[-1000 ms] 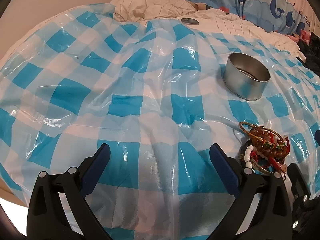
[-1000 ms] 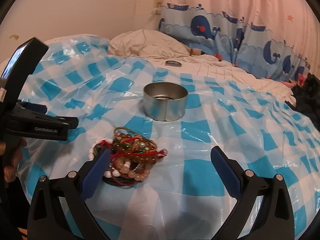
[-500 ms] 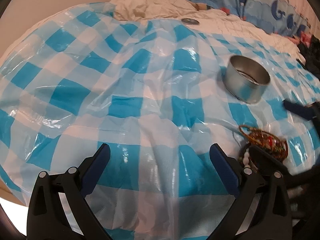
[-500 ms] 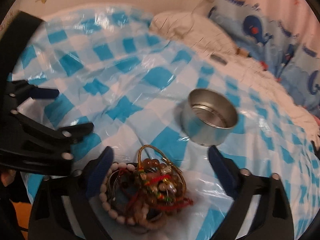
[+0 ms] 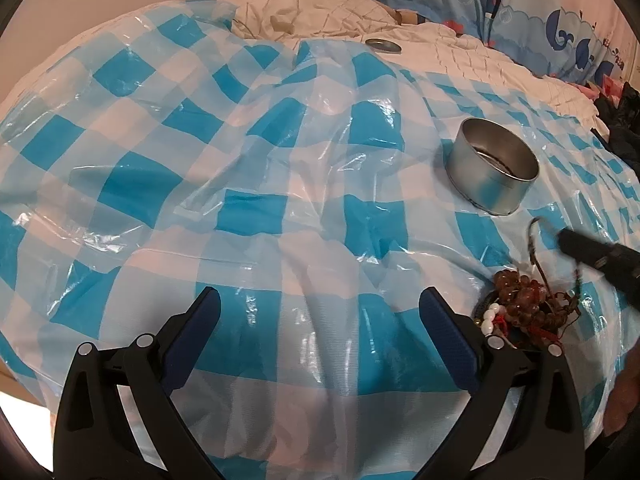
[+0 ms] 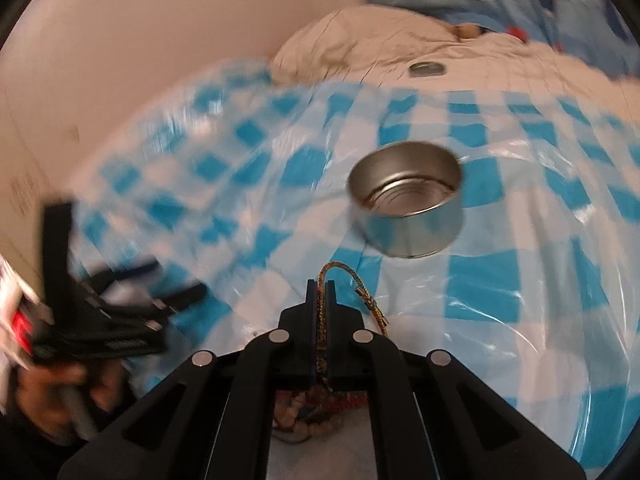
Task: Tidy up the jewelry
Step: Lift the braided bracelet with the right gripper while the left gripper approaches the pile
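Observation:
A tangled pile of bead bracelets (image 5: 524,312) lies on the blue checked plastic sheet (image 5: 256,184), at the lower right of the left wrist view. My right gripper (image 6: 320,286) is shut on a thin braided gold bracelet (image 6: 360,288) and lifts it above the pile (image 6: 308,412); it also shows in the left wrist view (image 5: 534,248). An open round metal tin (image 6: 406,200) stands just beyond it, also in the left wrist view (image 5: 492,172). My left gripper (image 5: 320,312) is open and empty, left of the pile.
The sheet covers a bed with a rumpled beige pillow (image 5: 312,4) and whale-print bedding (image 5: 520,4) at the back. A small round lid (image 5: 382,45) lies on the quilt beyond the sheet. Dark clothing (image 5: 624,120) lies at the far right.
My right gripper has dropped onto the pile, shut on the gold bracelet and lifted it toward the tin. My left gripper has stayed open in about the same place.

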A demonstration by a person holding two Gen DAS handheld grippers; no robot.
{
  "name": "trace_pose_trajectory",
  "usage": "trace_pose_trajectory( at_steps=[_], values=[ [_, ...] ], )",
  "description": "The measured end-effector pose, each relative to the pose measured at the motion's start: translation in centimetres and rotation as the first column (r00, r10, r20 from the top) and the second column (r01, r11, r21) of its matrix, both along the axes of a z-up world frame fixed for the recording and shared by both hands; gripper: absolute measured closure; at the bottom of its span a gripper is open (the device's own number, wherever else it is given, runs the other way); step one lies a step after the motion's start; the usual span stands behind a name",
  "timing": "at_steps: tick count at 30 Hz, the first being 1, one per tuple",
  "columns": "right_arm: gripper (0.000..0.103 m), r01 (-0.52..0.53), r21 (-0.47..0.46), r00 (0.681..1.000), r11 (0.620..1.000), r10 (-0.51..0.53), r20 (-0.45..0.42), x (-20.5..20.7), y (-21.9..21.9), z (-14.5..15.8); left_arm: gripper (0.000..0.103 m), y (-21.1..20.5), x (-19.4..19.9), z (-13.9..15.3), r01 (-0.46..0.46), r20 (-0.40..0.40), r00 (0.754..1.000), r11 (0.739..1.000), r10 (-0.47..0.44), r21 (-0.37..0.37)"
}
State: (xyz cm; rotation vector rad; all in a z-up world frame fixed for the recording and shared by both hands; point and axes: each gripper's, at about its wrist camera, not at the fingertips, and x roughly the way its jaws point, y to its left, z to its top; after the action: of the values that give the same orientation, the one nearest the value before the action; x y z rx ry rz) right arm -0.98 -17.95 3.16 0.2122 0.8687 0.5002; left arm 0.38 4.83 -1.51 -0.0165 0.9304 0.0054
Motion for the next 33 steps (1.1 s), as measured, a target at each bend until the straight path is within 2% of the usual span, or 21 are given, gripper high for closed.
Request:
trace_pose_trajectory(
  at_steps=[3,6,10,15,17,20,24,29,30,32,33],
  values=[
    [0.099,0.049,0.139,0.999,0.989,-0.051,0.012,-0.5,-2.9,1.3,0.008,-0.8,-0.1,0.0,0.031,0.002,1.000,0.999,-0.031,-0.013],
    [0.099,0.078,0.279,0.996,0.957,-0.089,0.027,-1.1,-5.4,2.2,0.008,-2.1,-0.3,-0.1,0.091,0.009,0.996,0.996,-0.091,-0.020],
    [0.099,0.107,0.379,0.991,0.919,-0.128,0.030,-1.5,-7.2,2.7,0.008,-4.4,-0.8,-0.2,0.194,0.028,0.981,0.980,-0.192,-0.043],
    [0.099,0.119,0.417,0.989,0.901,-0.147,0.034,-1.6,-8.3,2.8,0.008,-7.5,-1.2,-0.1,0.307,0.058,0.951,0.950,-0.304,-0.060],
    [0.099,0.130,0.426,0.987,0.895,-0.157,0.030,-1.6,-8.7,2.7,0.008,-9.0,-1.4,0.1,0.359,0.081,0.932,0.931,-0.353,-0.066],
    [0.099,0.140,0.447,0.985,0.884,-0.168,0.024,-1.6,-9.3,2.4,0.008,-11.0,-1.9,0.2,0.405,0.096,0.911,0.914,-0.401,-0.031],
    [0.099,0.143,0.456,0.985,0.878,-0.172,0.021,-1.6,-9.6,2.4,0.008,-13.8,-2.2,-0.4,0.450,0.077,0.888,0.891,-0.454,0.064],
    [0.099,0.145,0.464,0.985,0.874,-0.174,0.018,-1.6,-9.8,2.3,0.008,-15.9,-2.4,-1.2,0.456,0.052,0.878,0.864,-0.476,0.215],
    [0.099,0.145,0.463,0.985,0.874,-0.174,0.019,-1.6,-9.8,2.3,0.010,-15.9,-2.3,-1.2,0.457,0.050,0.877,0.862,-0.477,0.218],
    [0.099,0.145,0.464,0.985,0.874,-0.173,0.018,-1.6,-9.8,2.3,0.024,-16.0,-2.1,-1.1,0.470,0.052,0.872,0.863,-0.486,0.182],
    [0.099,0.146,0.464,0.985,0.874,-0.173,0.017,-1.6,-9.8,2.2,0.035,-15.9,-1.8,-1.0,0.475,0.052,0.872,0.867,-0.486,0.150]
  ],
)
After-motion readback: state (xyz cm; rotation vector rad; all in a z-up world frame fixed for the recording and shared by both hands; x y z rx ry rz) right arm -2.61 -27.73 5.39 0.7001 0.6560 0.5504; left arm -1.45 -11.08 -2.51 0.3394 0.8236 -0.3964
